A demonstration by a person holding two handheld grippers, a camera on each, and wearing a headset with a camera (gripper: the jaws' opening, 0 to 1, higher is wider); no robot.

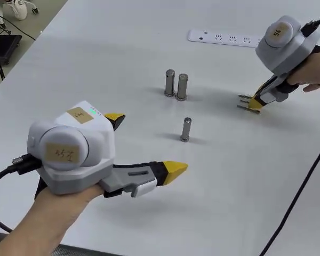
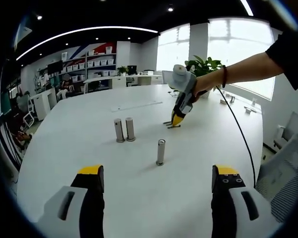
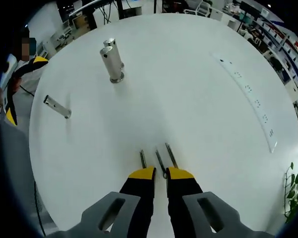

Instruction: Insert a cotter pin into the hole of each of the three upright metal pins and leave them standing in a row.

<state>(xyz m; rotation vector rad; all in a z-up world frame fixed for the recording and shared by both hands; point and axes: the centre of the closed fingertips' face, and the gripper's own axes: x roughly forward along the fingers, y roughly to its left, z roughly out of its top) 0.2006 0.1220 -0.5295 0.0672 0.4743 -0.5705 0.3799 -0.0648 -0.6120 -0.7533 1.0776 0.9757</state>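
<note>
Thin steel cotter pins (image 1: 246, 102) lie flat at centre right of the head view, long axes along the right gripper (image 3: 160, 173) jaws. The jaws are nearly together; clamping cannot be confirmed. Left gripper (image 2: 159, 179), jaws wide apart, is farther away. Upright cylindrical metal pins (image 1: 182, 87) stand centre.

We show a white table (image 1: 96, 64) bearing a white power strip (image 1: 224, 38), which lies flat near its far edge. Beyond the table, in the left gripper view, we note a potted plant (image 2: 204, 65) before bright windows (image 2: 238, 44), and shelves (image 2: 84, 64) along the wall.
</note>
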